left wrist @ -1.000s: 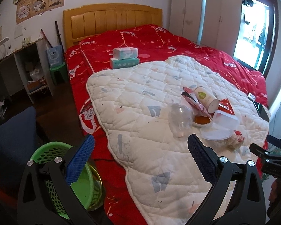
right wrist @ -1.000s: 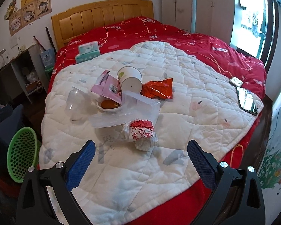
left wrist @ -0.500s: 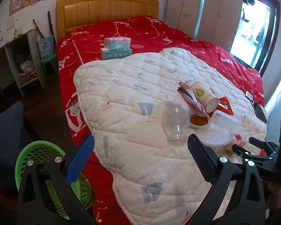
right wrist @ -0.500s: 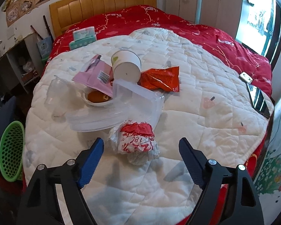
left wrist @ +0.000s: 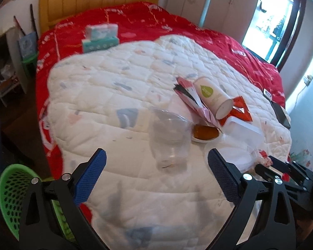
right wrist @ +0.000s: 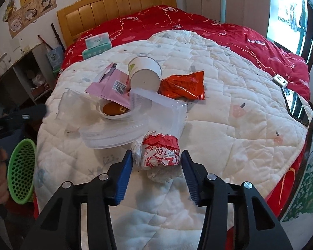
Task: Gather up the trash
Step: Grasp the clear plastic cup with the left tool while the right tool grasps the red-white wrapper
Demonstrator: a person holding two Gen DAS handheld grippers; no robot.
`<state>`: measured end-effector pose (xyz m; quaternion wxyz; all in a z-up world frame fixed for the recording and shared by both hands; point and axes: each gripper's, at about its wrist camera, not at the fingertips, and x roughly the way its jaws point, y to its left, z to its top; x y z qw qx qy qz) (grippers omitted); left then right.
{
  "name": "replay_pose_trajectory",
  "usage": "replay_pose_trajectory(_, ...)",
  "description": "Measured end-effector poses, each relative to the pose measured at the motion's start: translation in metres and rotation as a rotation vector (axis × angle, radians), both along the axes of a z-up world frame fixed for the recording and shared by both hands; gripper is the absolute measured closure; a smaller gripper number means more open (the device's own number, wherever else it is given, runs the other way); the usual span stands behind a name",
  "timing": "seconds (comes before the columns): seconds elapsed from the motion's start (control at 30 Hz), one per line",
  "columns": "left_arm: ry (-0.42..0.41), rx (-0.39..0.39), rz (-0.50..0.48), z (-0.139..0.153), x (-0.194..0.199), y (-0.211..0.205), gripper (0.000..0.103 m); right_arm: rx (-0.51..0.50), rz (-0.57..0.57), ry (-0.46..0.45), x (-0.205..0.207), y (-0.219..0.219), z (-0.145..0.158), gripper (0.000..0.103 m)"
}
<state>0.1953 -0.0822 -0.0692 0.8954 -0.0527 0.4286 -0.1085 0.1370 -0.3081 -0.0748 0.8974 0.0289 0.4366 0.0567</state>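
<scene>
Trash lies on a white quilt (right wrist: 229, 125): a crumpled red-and-white wrapper (right wrist: 159, 152), a clear plastic box (right wrist: 156, 112) on its lid, a clear plastic cup (left wrist: 170, 137), a paper cup (right wrist: 145, 75) on its side, a pink packet (right wrist: 112, 85), an orange snack bag (right wrist: 183, 85) and a small dish of orange food (right wrist: 114, 109). My right gripper (right wrist: 157, 175) is open with its blue fingers on either side of the wrapper. My left gripper (left wrist: 156, 175) is open and empty, just short of the clear cup. A green basket (left wrist: 12, 189) stands on the floor at the left.
Two tissue packs (left wrist: 101, 35) lie on the red bedcover near the wooden headboard (right wrist: 119, 6). A phone (right wrist: 296, 104) and a small white device (right wrist: 280, 79) lie at the quilt's right edge. Shelves (right wrist: 31, 73) stand left of the bed.
Both grippers moved forward over the bed. My right gripper's fingers narrowed and now straddle the crumpled wrapper. My left gripper came close to the clear cup.
</scene>
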Motion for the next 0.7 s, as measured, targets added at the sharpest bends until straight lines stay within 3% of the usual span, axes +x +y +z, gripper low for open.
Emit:
replay_pose_trajectory(0.27,0.075,-0.060,0.007,-0.027,0.025,-0.009,0.026,0.003,-0.005,-0.030,-0.022,-0.007,0.012,0.061)
replay_pose_trajectory(0.43,0.110,-0.145,-0.015,-0.036,0.024,-0.006,0.052,0.012,-0.011,-0.052,-0.038,-0.010,0.021,0.061)
replay_pose_trajectory(0.6,0.098,-0.172,-0.017,-0.029,0.008,0.000,0.052,0.011,-0.009,-0.075,-0.050,-0.007,0.030,0.061)
replay_pose_trajectory(0.7,0.107,-0.180,-0.053,-0.021,-0.005,0.003,0.059,0.015,-0.003,-0.091,-0.056,-0.003,0.036,0.061)
